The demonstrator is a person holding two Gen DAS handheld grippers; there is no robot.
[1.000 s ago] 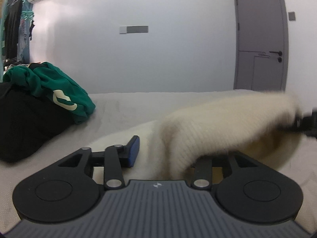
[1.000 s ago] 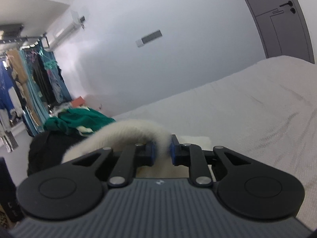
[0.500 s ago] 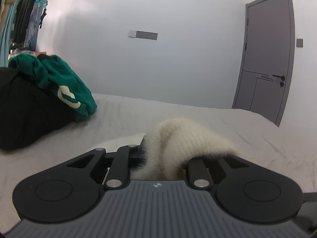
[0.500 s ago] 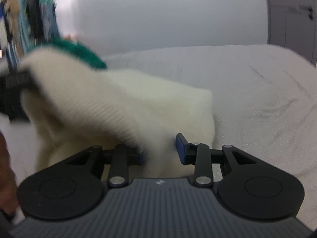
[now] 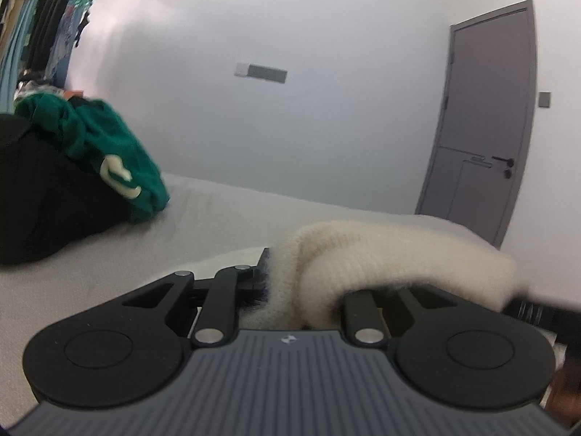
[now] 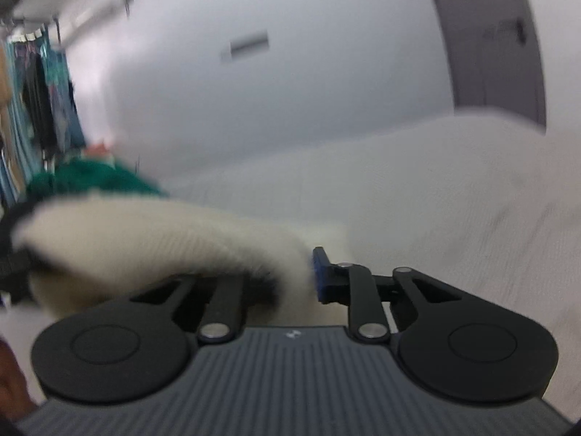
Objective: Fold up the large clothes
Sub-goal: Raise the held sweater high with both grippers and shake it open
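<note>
Cream sweater, fuzzy ribbed knit, bunched into a thick roll hanging between both tools above the grey bed. Left gripper jaws pinching one end; right gripper jaws pinching the other (view blurred).

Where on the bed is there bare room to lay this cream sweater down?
Bare bed runs from the green garment toward the door, beyond the cream sweater. Crowded on the left: the black pile under the green garment.
</note>
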